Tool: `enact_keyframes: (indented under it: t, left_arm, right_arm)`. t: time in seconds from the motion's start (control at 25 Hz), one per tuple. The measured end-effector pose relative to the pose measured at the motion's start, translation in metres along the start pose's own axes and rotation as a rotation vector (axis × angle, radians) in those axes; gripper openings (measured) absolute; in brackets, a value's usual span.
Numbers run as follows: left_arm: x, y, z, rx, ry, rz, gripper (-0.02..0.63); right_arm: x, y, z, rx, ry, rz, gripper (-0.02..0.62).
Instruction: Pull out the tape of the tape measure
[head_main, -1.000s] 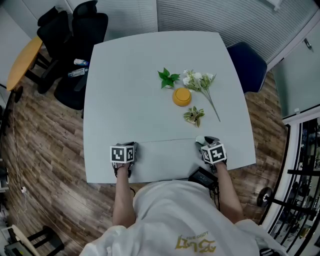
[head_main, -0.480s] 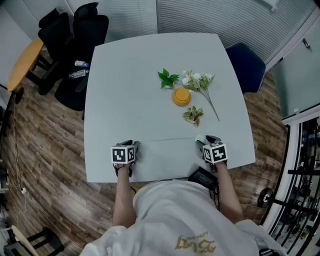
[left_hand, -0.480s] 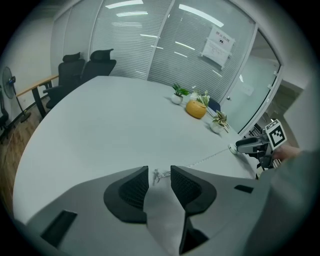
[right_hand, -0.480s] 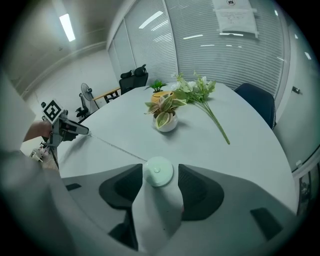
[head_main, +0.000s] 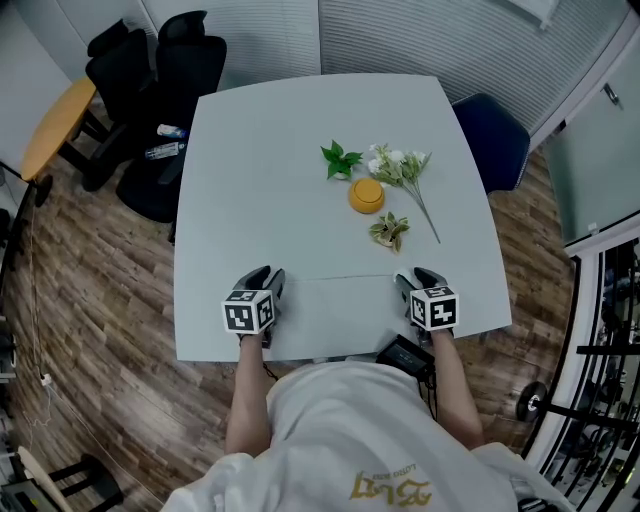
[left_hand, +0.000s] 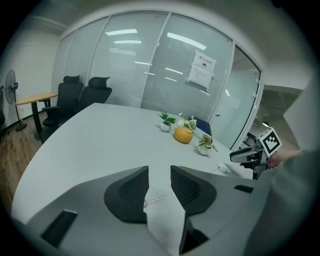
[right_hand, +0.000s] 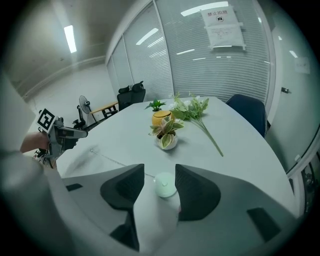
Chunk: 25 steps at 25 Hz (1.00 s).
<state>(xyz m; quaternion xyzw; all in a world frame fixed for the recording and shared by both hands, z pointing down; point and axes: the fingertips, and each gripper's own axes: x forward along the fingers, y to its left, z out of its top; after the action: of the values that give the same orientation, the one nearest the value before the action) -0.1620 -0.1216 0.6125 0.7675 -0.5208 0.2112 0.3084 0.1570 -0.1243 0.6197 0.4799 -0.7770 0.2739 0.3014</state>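
Note:
A small round pale tape measure case (right_hand: 165, 186) lies on the white table (head_main: 260, 180) between the jaws of my right gripper (right_hand: 160, 171). Those jaws are closing, with a gap still showing on the case's left side. Its thin tape (head_main: 340, 279) runs left across the table near the front edge to my left gripper (head_main: 264, 286). In the left gripper view the tape's end (left_hand: 156, 199) lies flat on the table between the jaws of the left gripper (left_hand: 160, 172), which stand apart without pinching it. Both grippers (head_main: 415, 282) rest low near the table's front edge.
Mid-table stand an orange pot (head_main: 366, 195), a green sprig (head_main: 339, 158), a spray of white flowers (head_main: 400, 165) and a small potted plant (head_main: 389, 231). Black office chairs (head_main: 165, 70) are at the far left, a blue chair (head_main: 500, 130) at the right.
The left gripper's jaws have opened and let go of the tape end, which now lies on the table. The right gripper has stayed in place around the case.

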Motion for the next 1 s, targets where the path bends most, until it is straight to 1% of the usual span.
enact_keyframes:
  t: [0.16, 0.24, 0.32, 0.36, 0.44, 0.52, 0.6, 0.72, 0.84, 1.0]
  left_arm:
    - [-0.010, -0.010, 0.019, 0.024, -0.080, -0.019, 0.124]
    - [-0.017, -0.014, 0.030, 0.030, -0.125, -0.031, 0.117]
    - [-0.023, -0.019, 0.039, 0.022, -0.159, -0.046, 0.096]
    - [-0.025, -0.021, 0.043, 0.012, -0.174, -0.056, 0.074]
    - [-0.031, -0.025, 0.051, -0.012, -0.209, -0.079, 0.054]
    - [-0.038, -0.028, 0.060, -0.020, -0.243, -0.092, 0.037]
    - [-0.045, -0.031, 0.068, -0.011, -0.274, -0.095, 0.023]
    - [-0.054, -0.035, 0.076, 0.013, -0.313, -0.090, 0.011]
    - [-0.058, -0.037, 0.080, 0.040, -0.326, -0.083, 0.006]
    - [-0.059, -0.035, 0.077, 0.043, -0.319, -0.080, 0.005]
  right_arm:
    - [-0.014, 0.006, 0.016, 0.058, -0.078, 0.009, 0.181]
    - [-0.023, 0.012, 0.027, 0.085, -0.125, 0.024, 0.150]
    - [-0.031, 0.019, 0.038, 0.108, -0.171, 0.044, 0.109]
    - [-0.035, 0.022, 0.044, 0.116, -0.192, 0.053, 0.095]
    - [-0.042, 0.027, 0.053, 0.123, -0.229, 0.061, 0.075]
    - [-0.047, 0.030, 0.060, 0.111, -0.257, 0.050, 0.051]
    - [-0.052, 0.031, 0.063, 0.090, -0.277, 0.022, 0.026]
    - [-0.056, 0.032, 0.065, 0.069, -0.292, -0.002, 0.018]
    - [-0.058, 0.035, 0.069, 0.051, -0.299, -0.011, 0.017]
    - [-0.058, 0.038, 0.068, 0.005, -0.291, -0.037, 0.015]
